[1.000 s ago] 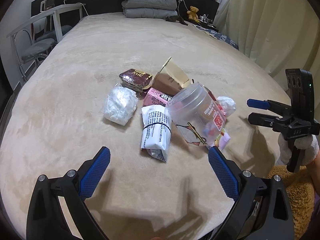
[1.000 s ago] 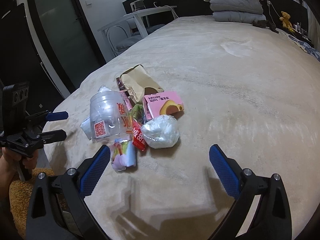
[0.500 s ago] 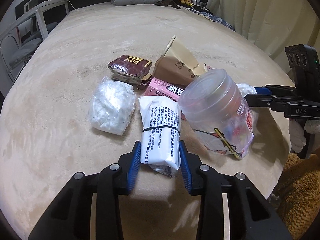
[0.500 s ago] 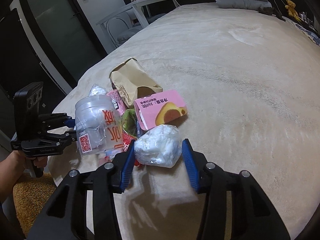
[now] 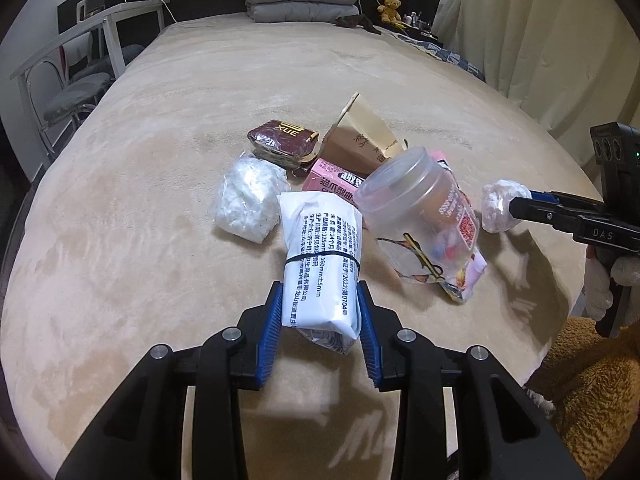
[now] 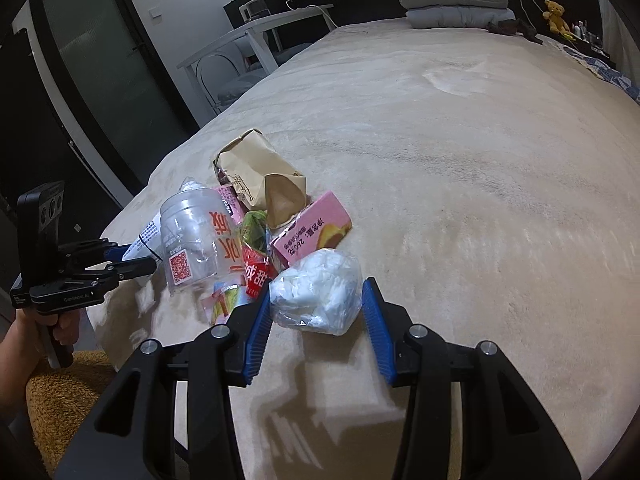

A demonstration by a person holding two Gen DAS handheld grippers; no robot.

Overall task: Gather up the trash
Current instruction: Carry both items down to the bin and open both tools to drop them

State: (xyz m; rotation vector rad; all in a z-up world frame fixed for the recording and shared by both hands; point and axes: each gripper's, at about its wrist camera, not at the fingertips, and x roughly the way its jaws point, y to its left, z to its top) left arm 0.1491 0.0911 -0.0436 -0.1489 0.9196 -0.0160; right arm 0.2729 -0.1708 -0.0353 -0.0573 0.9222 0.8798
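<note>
The clear jar (image 6: 192, 240) hides most of the white packet (image 6: 148, 236) behind it.

Black grippers (image 5: 320, 320), blue ribbed jaws.

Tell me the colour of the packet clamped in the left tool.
White with black printed text and a thin black band around it: the packet shows best in the left wrist view.

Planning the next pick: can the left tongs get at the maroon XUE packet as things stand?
Probably not yet. The left tongs are shut on the white wipes pack, so they're occupied. The maroon XUE packet lies uncovered on top at the pile's far edge, beyond the crumpled clear bag.
</note>
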